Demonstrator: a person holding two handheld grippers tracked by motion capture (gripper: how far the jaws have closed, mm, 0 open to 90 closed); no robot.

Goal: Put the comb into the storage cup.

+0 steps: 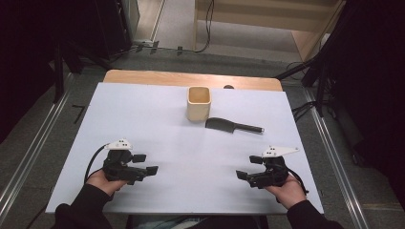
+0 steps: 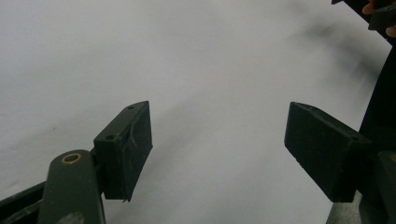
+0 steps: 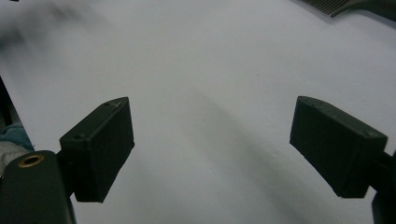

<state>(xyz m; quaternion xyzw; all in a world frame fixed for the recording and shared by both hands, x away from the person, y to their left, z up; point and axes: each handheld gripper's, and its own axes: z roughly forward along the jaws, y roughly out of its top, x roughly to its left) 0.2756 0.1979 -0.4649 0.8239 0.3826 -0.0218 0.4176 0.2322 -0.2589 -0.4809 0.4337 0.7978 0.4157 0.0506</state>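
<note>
A cream square cup (image 1: 198, 102) stands upright toward the back middle of the white table sheet (image 1: 157, 124). Just in front and to its right lies a black comb (image 1: 233, 125), its handle pointing right; its toothed edge (image 3: 348, 5) shows at the top right of the right gripper view. My left gripper (image 1: 145, 163) rests low near the front left, open, with bare sheet between its jaws (image 2: 217, 154). My right gripper (image 1: 248, 167) sits near the front right, open too, nothing between its jaws (image 3: 210, 149).
The wooden table edge (image 1: 191, 78) shows behind the sheet. Metal rails (image 1: 334, 148) run along both sides on the floor. Cables (image 1: 207, 28) and dark stands lie beyond the table. The other hand's gripper (image 2: 380, 14) peeks in at the left gripper view's top right.
</note>
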